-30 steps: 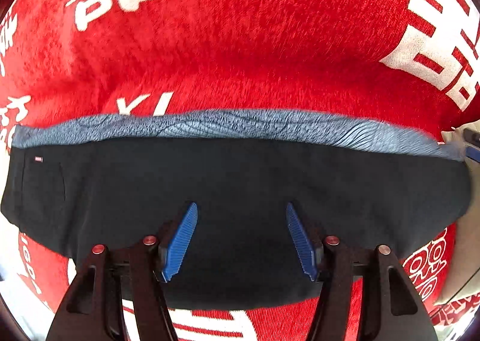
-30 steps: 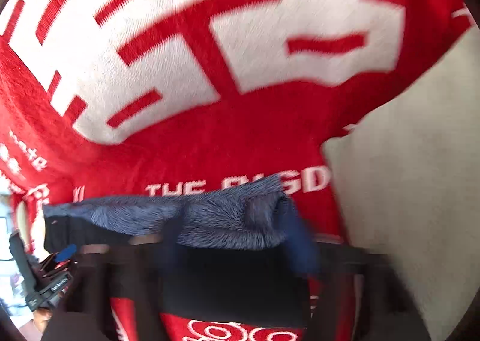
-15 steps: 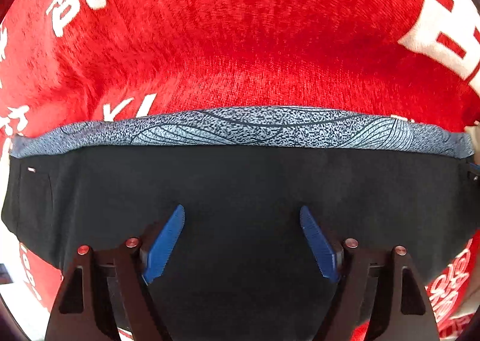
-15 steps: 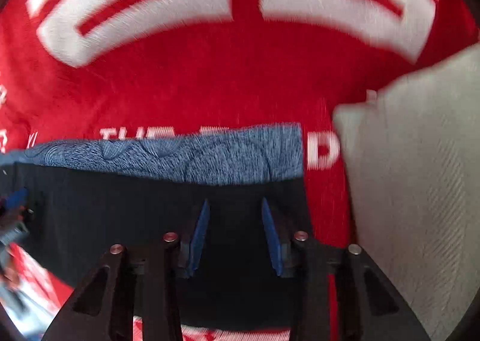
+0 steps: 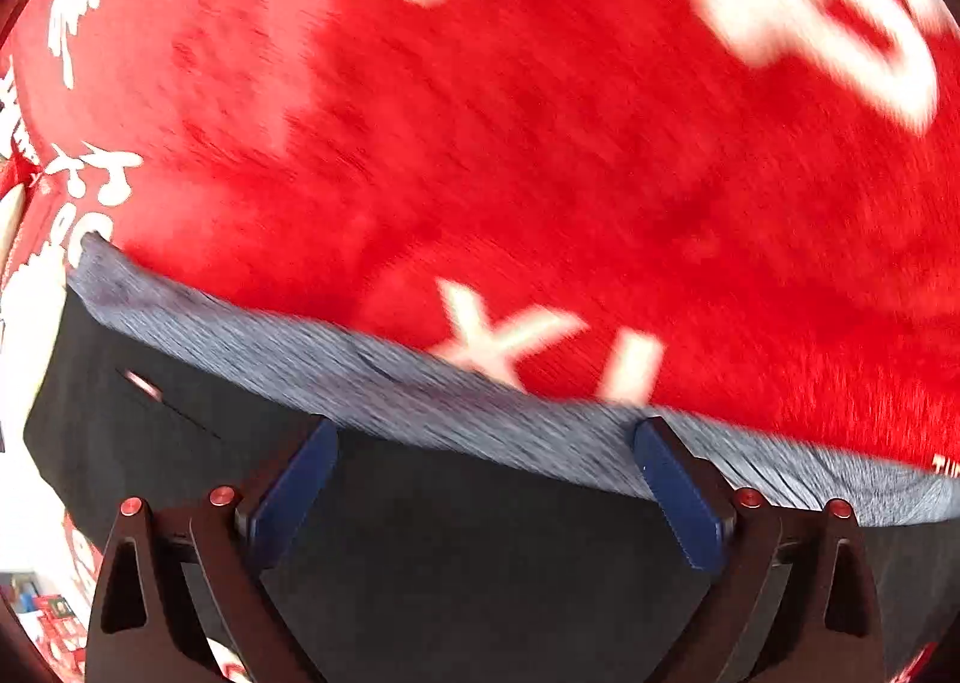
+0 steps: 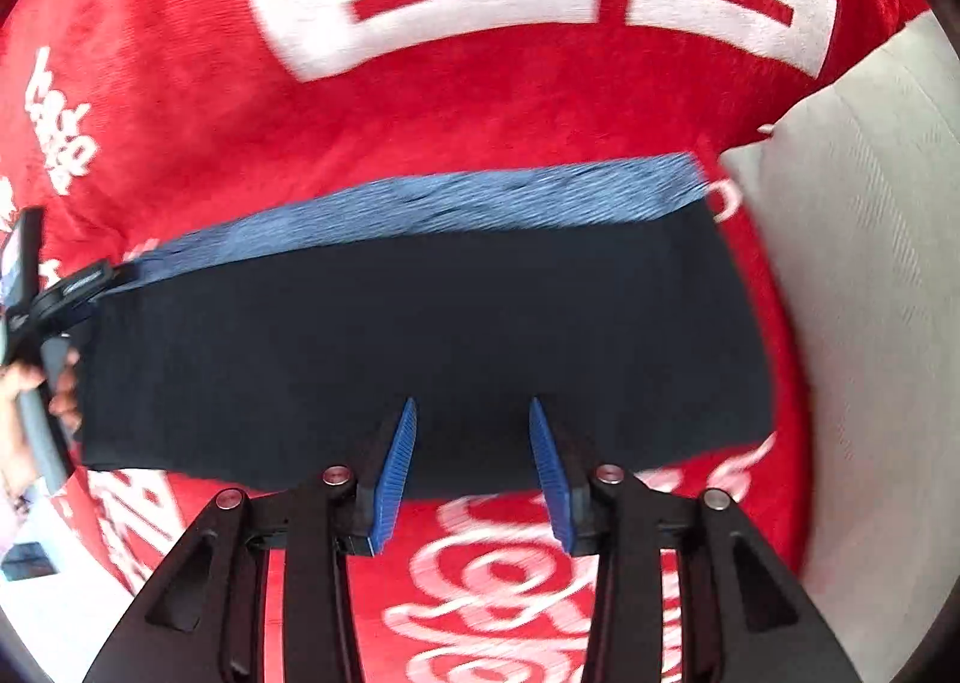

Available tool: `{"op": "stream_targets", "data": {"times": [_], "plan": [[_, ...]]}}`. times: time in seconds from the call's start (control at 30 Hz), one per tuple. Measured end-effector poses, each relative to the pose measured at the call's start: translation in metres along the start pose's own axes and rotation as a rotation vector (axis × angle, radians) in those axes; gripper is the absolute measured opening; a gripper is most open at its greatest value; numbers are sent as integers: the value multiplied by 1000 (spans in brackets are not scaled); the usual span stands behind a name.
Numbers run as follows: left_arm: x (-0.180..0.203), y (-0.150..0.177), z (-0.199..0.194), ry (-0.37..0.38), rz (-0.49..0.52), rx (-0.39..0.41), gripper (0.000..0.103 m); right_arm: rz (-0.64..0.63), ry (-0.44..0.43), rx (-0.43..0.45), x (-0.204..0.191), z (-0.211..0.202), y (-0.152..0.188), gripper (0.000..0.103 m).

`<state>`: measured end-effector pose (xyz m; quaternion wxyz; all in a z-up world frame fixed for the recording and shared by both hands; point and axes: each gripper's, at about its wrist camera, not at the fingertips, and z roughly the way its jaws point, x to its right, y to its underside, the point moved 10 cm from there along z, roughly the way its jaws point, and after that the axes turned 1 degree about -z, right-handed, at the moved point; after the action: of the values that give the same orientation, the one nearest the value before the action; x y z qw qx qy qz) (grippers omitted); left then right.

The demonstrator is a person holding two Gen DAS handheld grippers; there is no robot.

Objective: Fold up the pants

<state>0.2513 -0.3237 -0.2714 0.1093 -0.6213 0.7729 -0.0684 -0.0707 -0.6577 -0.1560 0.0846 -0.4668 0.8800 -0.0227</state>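
The black pants (image 5: 480, 551) lie folded flat on a red blanket, with their grey-blue patterned waistband (image 5: 420, 389) along the far edge. My left gripper (image 5: 486, 437) is open and empty, its blue fingertips over the waistband. In the right wrist view the pants (image 6: 420, 335) form a dark rectangle with the waistband (image 6: 480, 197) at the top. My right gripper (image 6: 471, 413) is open and empty above their near edge. The left gripper's body and the hand holding it show at the left edge of that view (image 6: 54, 293).
The red blanket (image 5: 540, 143) with white lettering covers the surface all around. A pale grey cushion (image 6: 870, 293) lies just right of the pants. Small boxes show at the far left edge of the left wrist view (image 5: 42, 611).
Both grippers opened wider. The right gripper drew back, so more of the pants shows. The left gripper moved forward and left, up to the waistband.
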Motion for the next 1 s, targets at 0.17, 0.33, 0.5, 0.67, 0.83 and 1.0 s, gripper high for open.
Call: {"op": "stream_targets", "data": {"times": [0.17,0.33,0.5,0.67,0.83,1.0], "plan": [[-68,-5,-32,-22,95,32,101,74,-215,-25,-93,-8,27,55],[-184,-2,-23,-144,119,48,101,91,-438,-118,-217,12,68,55],[-239,-6,26,-106,38,39,103,125,-538,-202,-313,73,90,55],[-243,-13,28,-61,32,77,103,141,-544,-219,-344,95,106,55],[-239,-18,29,-14,63,85,103,195,-579,-208,-359,101,97,56],[-238,-25,33,7,121,75,103,240,-561,-172,-361,93,79,15]]}}
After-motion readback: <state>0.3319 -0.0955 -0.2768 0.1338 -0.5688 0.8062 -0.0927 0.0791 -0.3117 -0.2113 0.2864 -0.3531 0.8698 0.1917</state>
